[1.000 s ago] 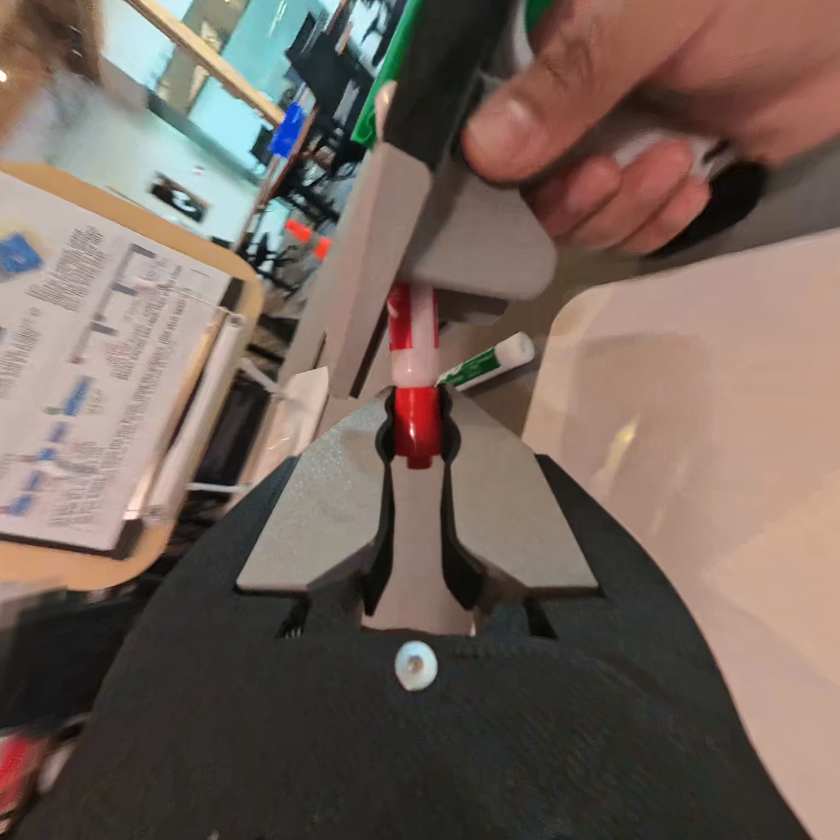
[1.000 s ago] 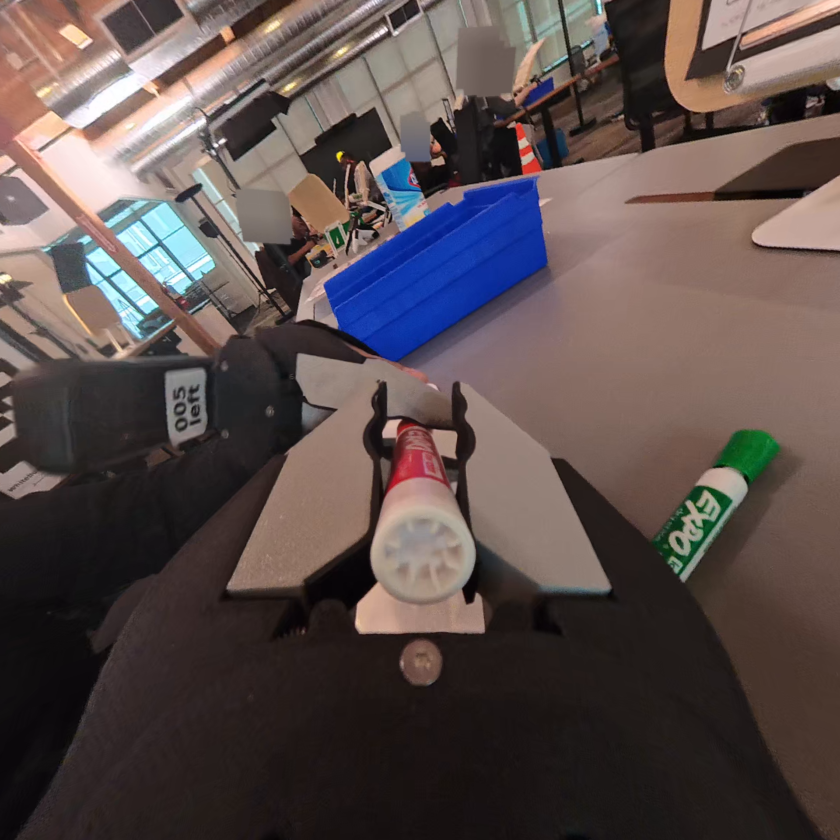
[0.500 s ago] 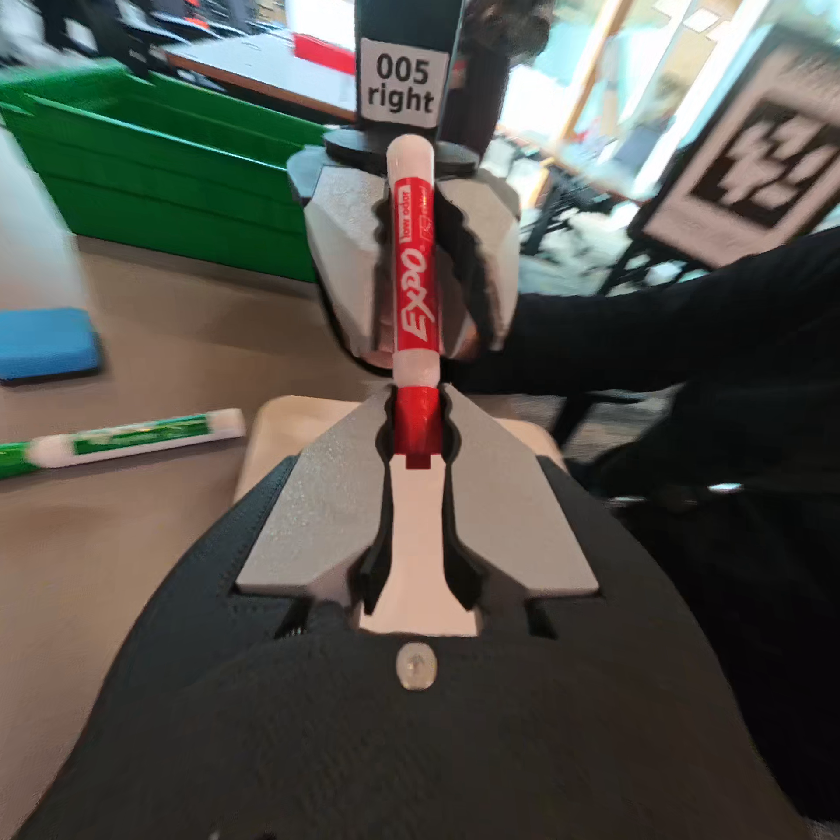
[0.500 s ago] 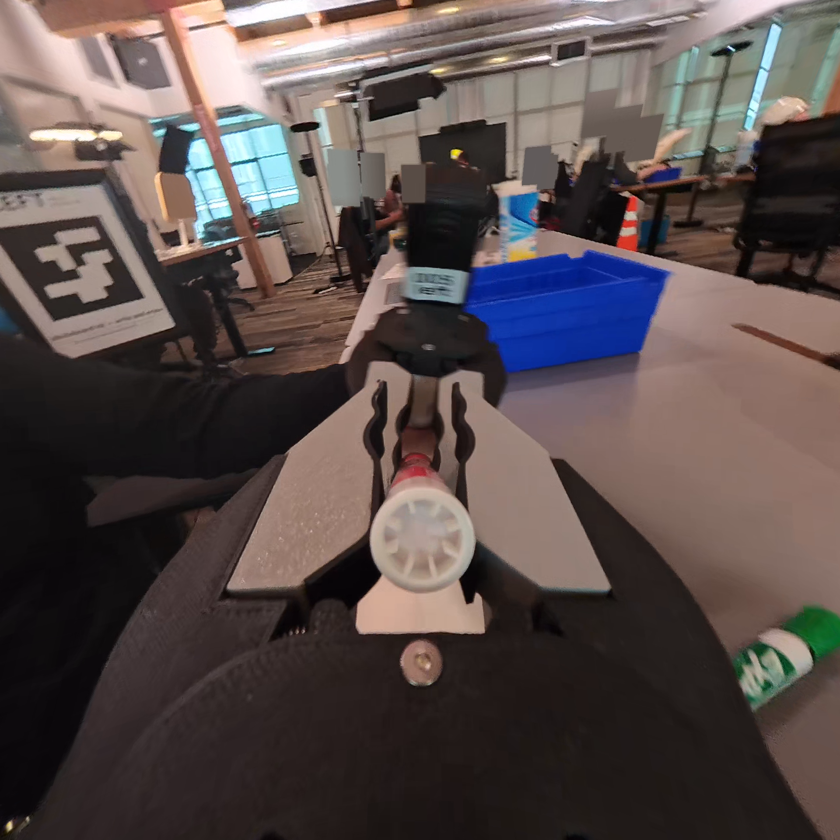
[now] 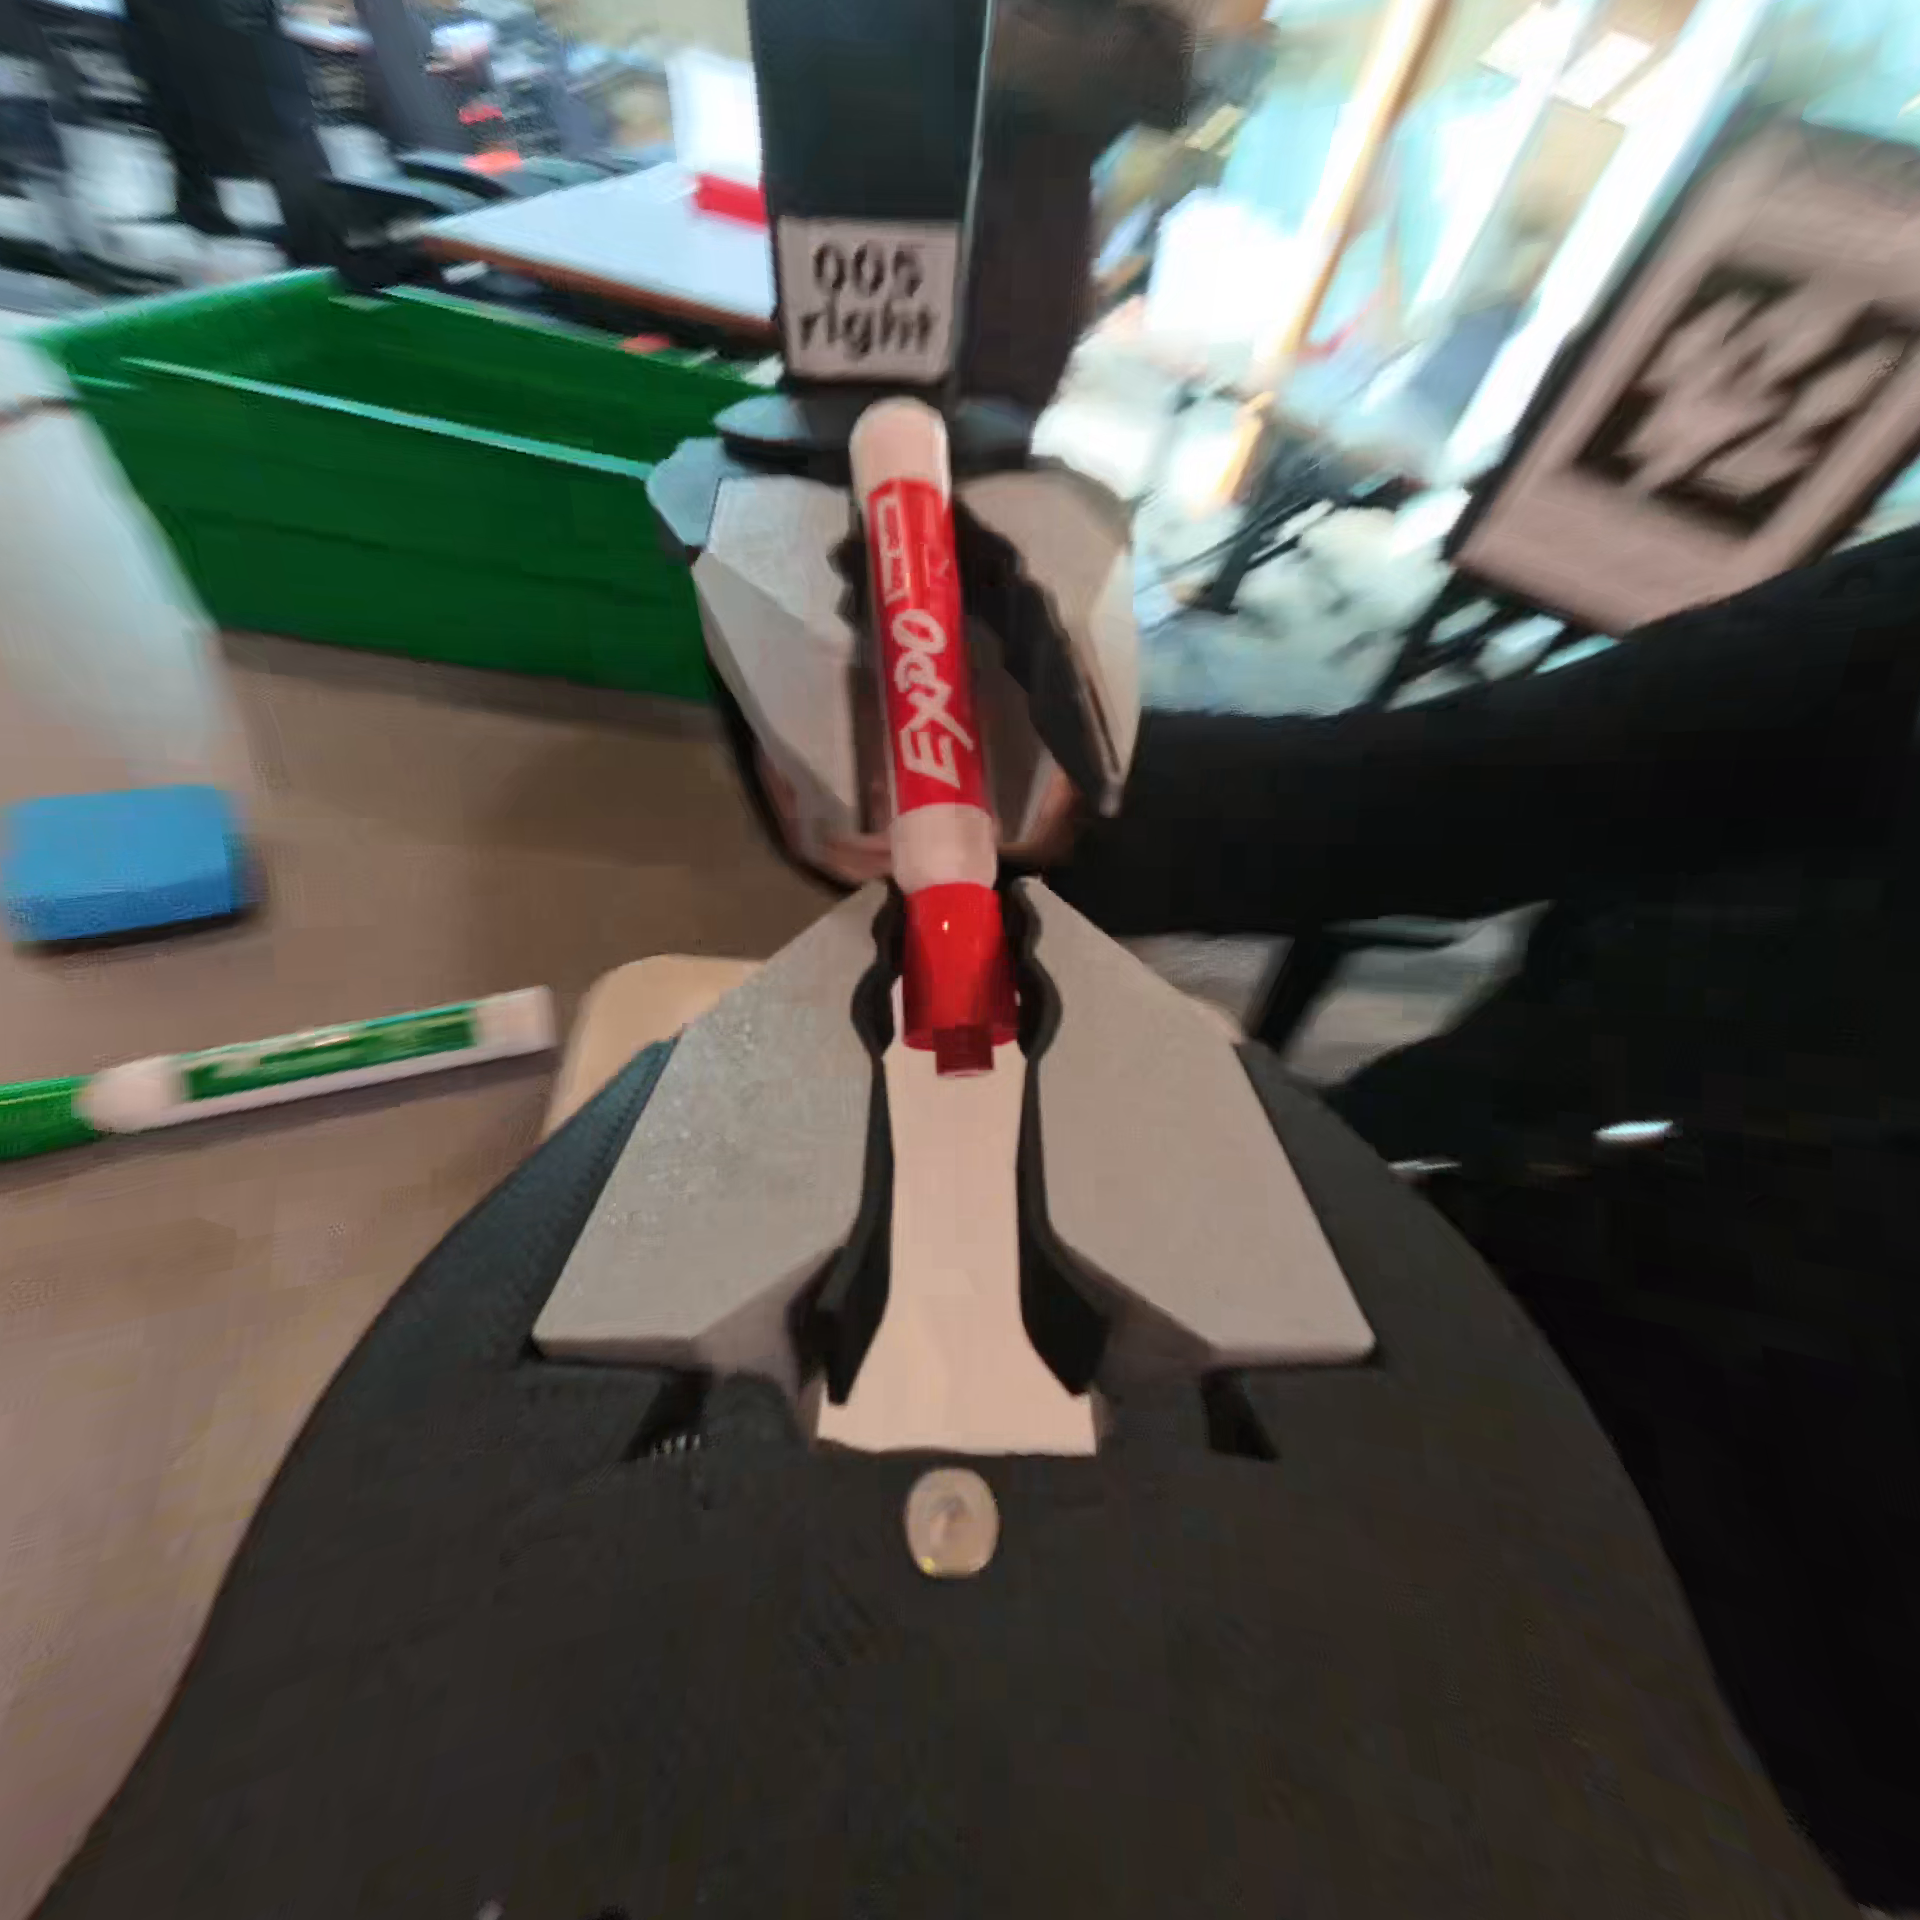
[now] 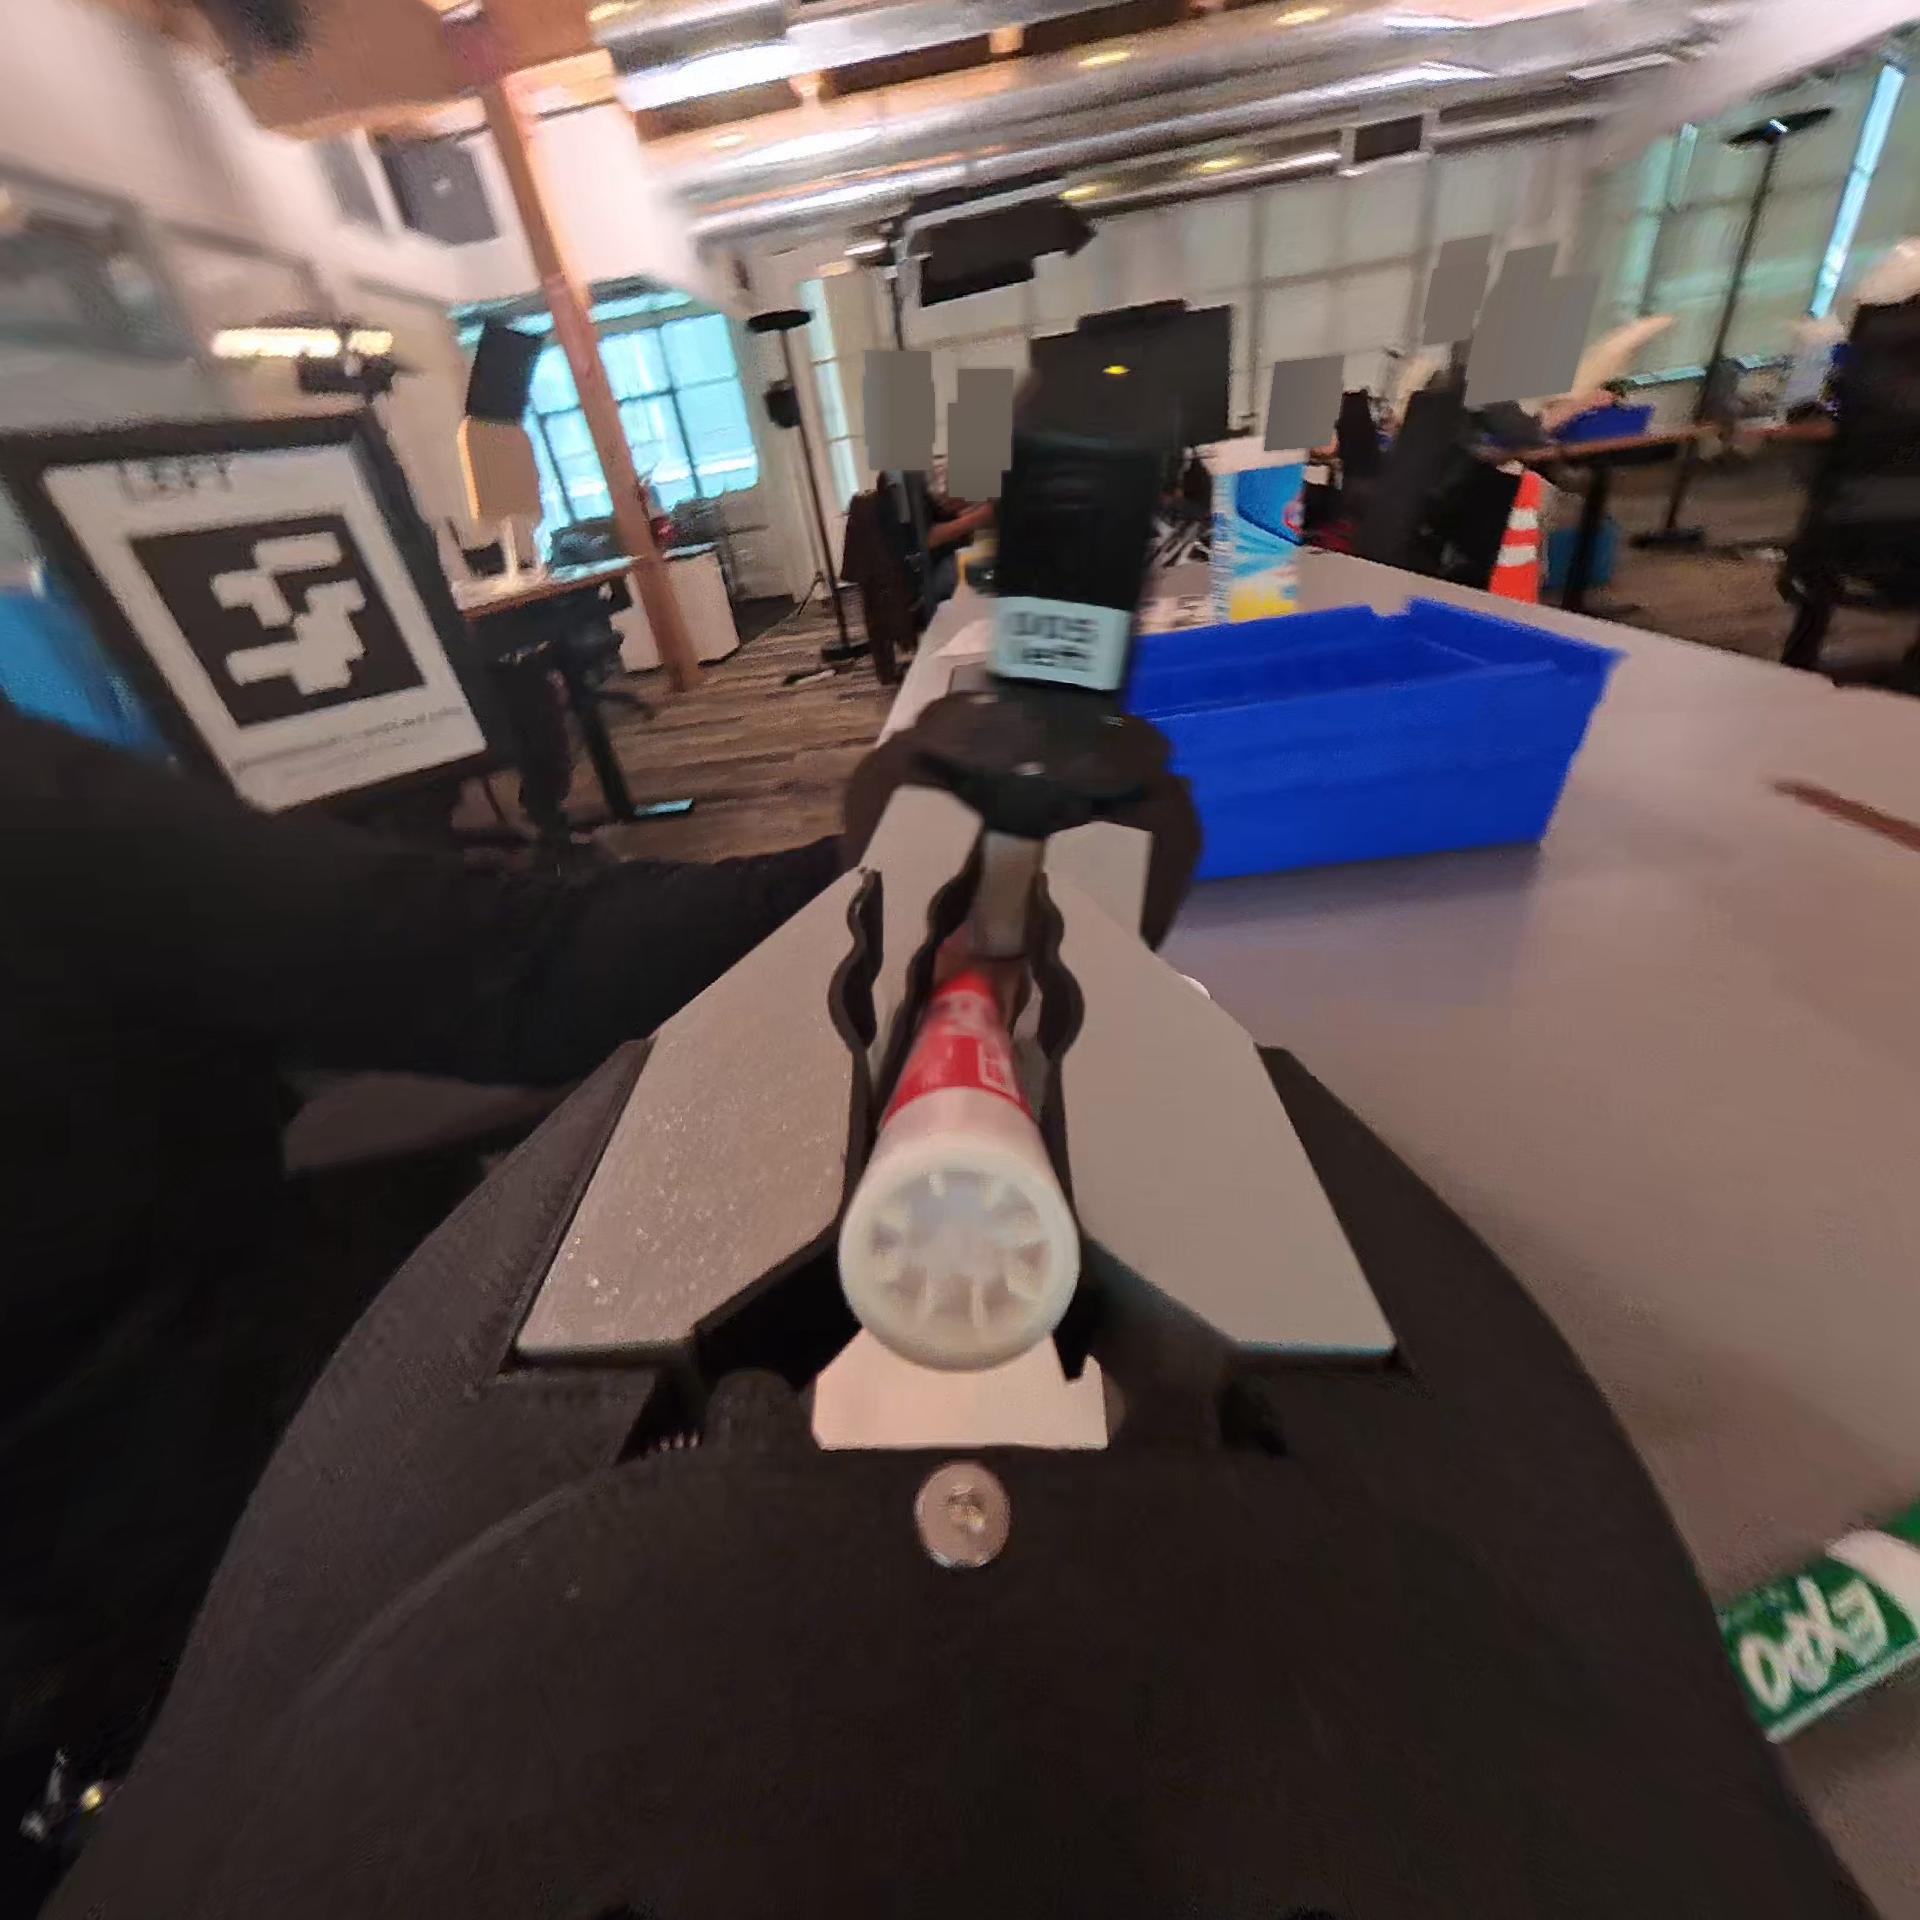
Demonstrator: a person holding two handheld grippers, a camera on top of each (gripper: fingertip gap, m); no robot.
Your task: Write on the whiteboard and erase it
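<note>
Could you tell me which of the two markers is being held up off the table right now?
The red marker, gripped between the two grippers; the green marker lies flat on the table.

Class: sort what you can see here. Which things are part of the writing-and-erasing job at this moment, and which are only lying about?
In use:
red marker, barrel in the right tongs
its red cap, in the left tongs
blue eraser, for later

Lying about:
green marker
green bin
blue bin

Left wrist view: we look close along our fingers at the right gripper (image 5: 951,665) head-on | right wrist view: facing back at the left gripper (image 6: 1023,862) | shared: red marker (image 5: 925,675), green marker (image 6: 1829,1652), grey table (image 6: 1558,1039).
</note>
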